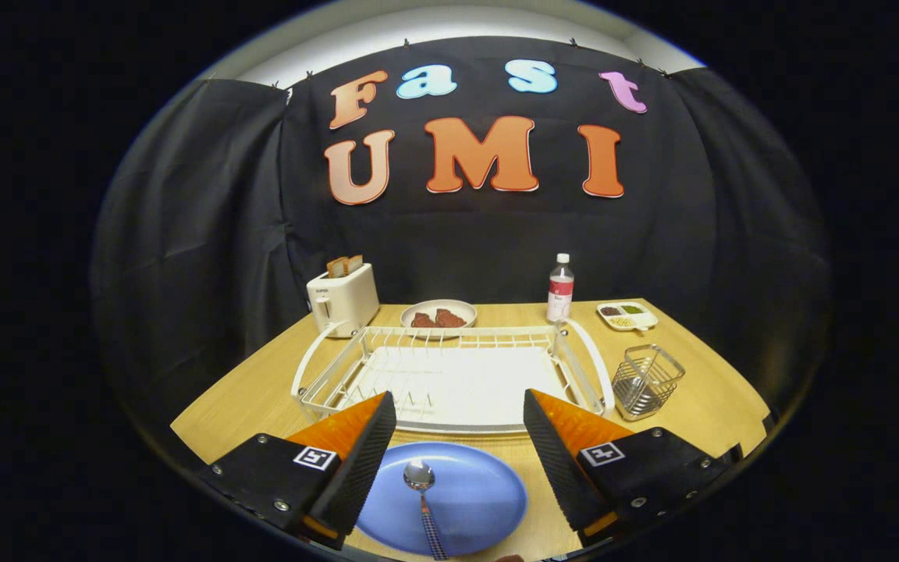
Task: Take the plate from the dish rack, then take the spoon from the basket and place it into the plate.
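The gripper (pixel 460 406) has its two fingers spread wide apart, with nothing held between them. Below and between the fingers, a round blue plate (pixel 465 499) lies flat on the wooden tabletop (pixel 262 398). A spoon (pixel 422 492) rests in the plate, its shiny bowl pointing away toward the far side and its checked handle running back toward the near edge of the plate.

Just beyond the plate and the fingertips sits a white wire dish rack (pixel 449 375) on a white tray, its slots empty. To the right of the rack, close beside its handle, stands a small metal wire basket (pixel 647 380).

Farther back, behind the rack, is a pale dish (pixel 438 314) holding two brown pieces of food. To the left of it stands a white toaster (pixel 342 299) with two slices of bread sticking up from its slots. To the right stands a clear bottle (pixel 560 289) with a white cap and a red label, and beside that lies a small white divided tray (pixel 627 315) with bits of food in its compartments.
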`<state>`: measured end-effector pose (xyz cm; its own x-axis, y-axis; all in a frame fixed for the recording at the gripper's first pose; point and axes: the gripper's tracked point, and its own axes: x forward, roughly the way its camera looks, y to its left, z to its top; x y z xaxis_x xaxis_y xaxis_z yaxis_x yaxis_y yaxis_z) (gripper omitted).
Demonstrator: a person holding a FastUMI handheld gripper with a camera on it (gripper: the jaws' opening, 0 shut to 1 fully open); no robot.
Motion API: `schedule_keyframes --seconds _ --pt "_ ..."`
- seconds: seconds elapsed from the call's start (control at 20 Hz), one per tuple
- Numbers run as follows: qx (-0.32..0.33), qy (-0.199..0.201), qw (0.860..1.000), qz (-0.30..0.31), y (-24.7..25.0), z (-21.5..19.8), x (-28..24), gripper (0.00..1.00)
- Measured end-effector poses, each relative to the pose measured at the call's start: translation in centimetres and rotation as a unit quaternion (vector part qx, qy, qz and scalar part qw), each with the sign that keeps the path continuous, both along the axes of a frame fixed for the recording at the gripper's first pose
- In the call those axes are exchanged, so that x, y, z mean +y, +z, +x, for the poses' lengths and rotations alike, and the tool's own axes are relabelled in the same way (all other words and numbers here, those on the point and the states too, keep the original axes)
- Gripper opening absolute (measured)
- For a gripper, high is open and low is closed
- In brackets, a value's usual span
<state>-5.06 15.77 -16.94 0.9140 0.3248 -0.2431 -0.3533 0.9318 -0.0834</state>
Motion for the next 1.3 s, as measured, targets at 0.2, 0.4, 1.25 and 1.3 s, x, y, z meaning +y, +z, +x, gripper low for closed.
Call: schedule_keyframes --seconds 0.2,0.4,1.25,1.3 --pt "-0.025 -0.023 0.999 0.005 4.8 1.8 -2.0 0.97" --pt "-0.039 -0.049 0.998 0.009 8.5 4.2 -4.2 0.97" --pt "-0.054 -0.094 0.993 0.050 12.4 6.5 -10.6 0.97" --pt "-0.056 -0.096 0.993 0.049 12.6 6.4 -11.0 0.97"
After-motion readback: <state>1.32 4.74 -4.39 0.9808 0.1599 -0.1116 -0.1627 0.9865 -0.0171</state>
